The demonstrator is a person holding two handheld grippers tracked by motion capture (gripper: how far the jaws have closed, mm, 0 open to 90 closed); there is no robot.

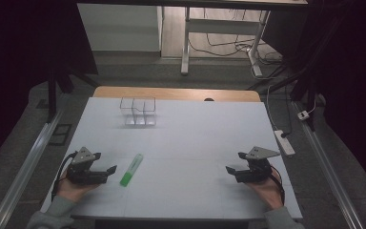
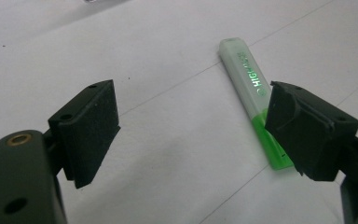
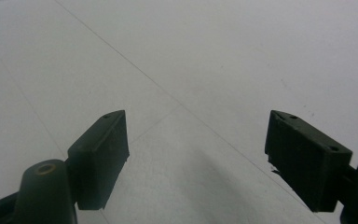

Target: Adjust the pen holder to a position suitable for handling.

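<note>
A green highlighter lies flat on the white table, left of centre near the front. My left gripper rests on the table just left of it, jaws open and empty, pointing toward the pen. In the left gripper view the highlighter lies beyond the right-hand jaw, partly covered by it, and outside the gap of my left gripper. My right gripper sits at the front right, open and empty, over bare table. In the right gripper view my right gripper has bare table between its jaws.
A clear plastic organiser with compartments stands at the far side of the table, left of centre. A power strip lies on the floor right of the table. A desk frame stands beyond the far edge.
</note>
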